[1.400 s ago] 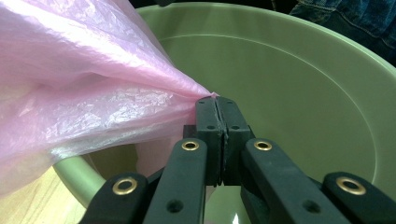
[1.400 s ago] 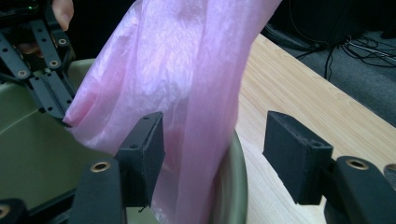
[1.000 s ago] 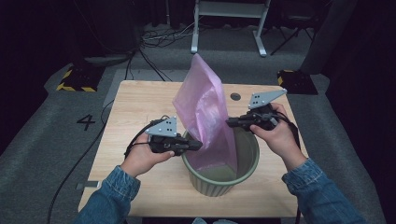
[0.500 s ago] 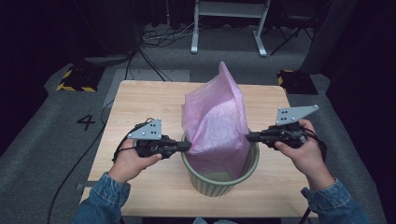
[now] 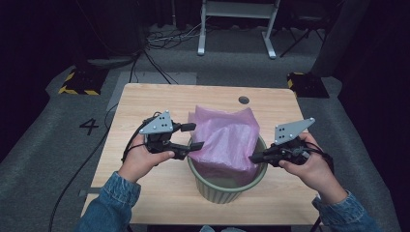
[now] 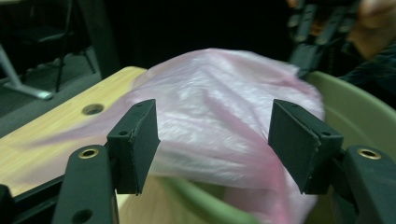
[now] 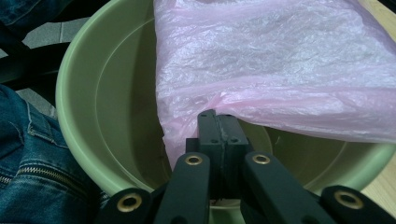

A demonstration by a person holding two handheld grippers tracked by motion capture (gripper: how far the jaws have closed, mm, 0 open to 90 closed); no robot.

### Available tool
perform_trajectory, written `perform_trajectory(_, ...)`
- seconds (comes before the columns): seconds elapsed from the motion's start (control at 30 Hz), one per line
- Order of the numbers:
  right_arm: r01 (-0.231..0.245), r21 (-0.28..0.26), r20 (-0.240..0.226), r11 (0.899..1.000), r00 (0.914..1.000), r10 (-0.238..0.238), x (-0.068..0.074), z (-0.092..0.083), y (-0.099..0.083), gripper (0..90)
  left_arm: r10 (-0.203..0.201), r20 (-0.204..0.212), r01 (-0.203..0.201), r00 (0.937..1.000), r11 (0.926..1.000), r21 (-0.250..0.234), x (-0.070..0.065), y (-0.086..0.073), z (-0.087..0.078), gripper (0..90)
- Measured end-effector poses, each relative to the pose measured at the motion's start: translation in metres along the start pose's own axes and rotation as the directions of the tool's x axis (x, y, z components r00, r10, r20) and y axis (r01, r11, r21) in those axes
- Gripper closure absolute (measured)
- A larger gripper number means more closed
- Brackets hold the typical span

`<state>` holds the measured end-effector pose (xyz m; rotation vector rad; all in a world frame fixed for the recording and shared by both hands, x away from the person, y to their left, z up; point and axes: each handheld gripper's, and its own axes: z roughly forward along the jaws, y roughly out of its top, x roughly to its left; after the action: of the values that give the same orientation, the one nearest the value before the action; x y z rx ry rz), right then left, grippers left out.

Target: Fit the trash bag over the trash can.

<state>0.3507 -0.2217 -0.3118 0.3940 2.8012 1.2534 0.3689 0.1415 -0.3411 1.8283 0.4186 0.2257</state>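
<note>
The table (image 5: 145,101) spreads out ahead of my two grippers, pale wood with a small round hole (image 5: 243,100) near its far edge, beyond the right one. Between my grippers stands the green bin (image 5: 227,186), its near rim just below the tips of both.

The pink bag (image 5: 227,137) lies puffed over the bin's mouth, partly sunk inside and spilling over the far rim onto the table. In the left gripper view it billows right in front of my jaws, a blurred edge trailing off over the wood to their left.

My left gripper (image 5: 192,136) hovers at the bin's left rim with its jaws spread wide and nothing between them; the bag is just past the pads (image 6: 137,140), not touching that I can tell.

My right gripper (image 5: 255,157) reaches in over the bin's right rim. Its jaws are pressed together on a bunched edge of the bag, and in the right gripper view (image 7: 218,126) the film stretches up and away from that pinch, with the bin's hollow inside below.
</note>
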Motion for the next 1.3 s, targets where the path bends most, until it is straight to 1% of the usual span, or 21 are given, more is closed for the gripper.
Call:
perform_trajectory(0.1, -0.004, 0.010, -0.004, 1.000, 1.0000, 0.004, 0.000, 0.001, -0.001, 90.0, -0.018, -0.031, 0.018, 0.9994, 0.9998, 0.005, 0.006, -0.001, 0.001, 31.8)
perform_trajectory(0.23, -0.004, 0.020, -0.019, 1.000, 0.9998, 0.005, 0.000, 0.008, -0.001, 90.0, -0.039, -0.066, 0.042, 0.9970, 0.9980, 0.047, 0.015, -0.001, 0.008, 29.6)
perform_trajectory(0.4, -0.002, 0.035, -0.033, 0.999, 0.9995, 0.003, -0.001, 0.017, 0.001, 90.0, -0.045, -0.064, 0.050, 0.9969, 0.9951, 0.085, 0.021, 0.002, 0.021, 29.5)
perform_trajectory(0.43, -0.002, 0.035, -0.033, 0.999, 0.9994, 0.003, -0.001, 0.018, 0.002, 90.0, -0.046, -0.053, 0.051, 0.9975, 0.9941, 0.095, 0.021, 0.002, 0.024, 32.7)
perform_trajectory(0.47, -0.003, 0.034, -0.031, 0.999, 0.9995, 0.004, -0.001, 0.018, 0.002, 90.0, -0.040, -0.046, 0.044, 0.9982, 0.9939, 0.101, 0.021, 0.002, 0.025, 40.3)
perform_trajectory(0.5, -0.004, 0.031, -0.029, 1.000, 0.9996, 0.005, -0.001, 0.019, 0.002, 89.4, -0.032, -0.040, 0.036, 0.9987, 0.9938, 0.105, 0.020, 0.003, 0.026, 55.4)
perform_trajectory(0.53, -0.004, 0.031, -0.029, 1.000, 0.9996, 0.005, -0.001, 0.019, 0.002, 89.4, -0.015, -0.053, 0.020, 0.9985, 0.9937, 0.110, 0.020, 0.003, 0.027, 55.4)
perform_trajectory(0.57, -0.005, 0.029, -0.027, 1.000, 0.9996, 0.005, -0.001, 0.018, 0.002, 88.5, 0.025, -0.083, -0.015, 0.9962, 0.9926, 0.120, 0.019, 0.004, 0.027, 60.7)
perform_trajectory(0.6, -0.009, 0.024, -0.022, 1.000, 0.9997, 0.009, -0.001, 0.017, 0.002, 86.6, 0.041, -0.092, -0.030, 0.9949, 0.9920, 0.122, 0.019, 0.004, 0.026, 68.9)
perform_trajectory(0.67, -0.019, 0.014, -0.013, 1.000, 0.9997, 0.019, -0.001, 0.015, 0.001, 83.2, 0.054, -0.100, -0.044, 0.9935, 0.9942, 0.098, 0.020, 0.005, 0.024, 74.8)
perform_trajectory(0.7, -0.031, -0.002, -0.001, 1.000, 0.9995, 0.031, -0.001, 0.012, -0.001, 77.7, 0.054, -0.098, -0.045, 0.9937, 0.9950, 0.089, 0.020, 0.006, 0.022, 83.0)
perform_trajectory(0.73, -0.040, -0.015, 0.007, 0.999, 0.9992, 0.040, -0.001, 0.010, -0.002, 73.6, 0.050, -0.090, -0.043, 0.9947, 0.9962, 0.075, 0.020, 0.006, 0.021, 85.3)
perform_trajectory(0.77, -0.040, -0.015, 0.007, 0.999, 0.9992, 0.040, -0.001, 0.010, -0.002, 73.6, 0.051, -0.083, -0.046, 0.9952, 0.9970, 0.063, 0.020, 0.007, 0.020, 85.3)
perform_trajectory(0.8, -0.053, -0.030, 0.016, 0.998, 0.9984, 0.054, -0.002, 0.007, -0.003, 68.9, 0.052, -0.081, -0.048, 0.9954, 0.9975, 0.050, 0.019, 0.008, 0.019, 87.5)
perform_trajectory(0.9, -0.077, -0.097, 0.061, 0.992, 0.9947, 0.083, -0.004, -0.004, -0.004, 50.6, 0.064, -0.054, -0.064, 0.9965, 0.9978, 0.017, 0.013, 0.010, 0.015, 89.6)
perform_trajectory(0.93, -0.085, -0.131, 0.096, 0.988, 0.9905, 0.098, -0.007, -0.012, -0.005, 44.4, 0.075, -0.037, -0.075, 0.9965, 0.9971, 0.009, 0.009, 0.011, 0.014, 89.8)
perform_trajectory(0.97, -0.085, -0.131, 0.096, 0.988, 0.9905, 0.098, -0.007, -0.012, -0.005, 44.4, 0.081, -0.028, -0.080, 0.9964, 0.9967, 0.007, 0.006, 0.012, 0.014, 89.8)
perform_trajectory(1.03, -0.095, -0.147, 0.123, 0.984, 0.9859, 0.114, -0.010, -0.019, -0.006, 41.2, 0.099, 0.002, -0.099, 0.9951, 0.9951, -0.001, -0.002, 0.013, 0.012, 89.9)
perform_trajectory(1.13, -0.118, -0.156, 0.157, 0.981, 0.9773, 0.143, -0.015, -0.028, -0.007, 38.0, 0.129, 0.046, -0.129, 0.9906, 0.9917, 0.000, -0.013, 0.013, 0.010, 89.9)
perform_trajectory(1.17, -0.132, -0.166, 0.175, 0.977, 0.9714, 0.161, -0.018, -0.032, -0.008, 35.6, 0.137, 0.059, -0.138, 0.9888, 0.9905, 0.004, -0.016, 0.012, 0.009, 89.9)
perform_trajectory(1.3, -0.145, -0.174, 0.192, 0.974, 0.9652, 0.178, -0.022, -0.032, -0.006, 34.2, 0.158, 0.105, -0.162, 0.9818, 0.9865, 0.026, -0.026, 0.011, 0.008, 89.9)
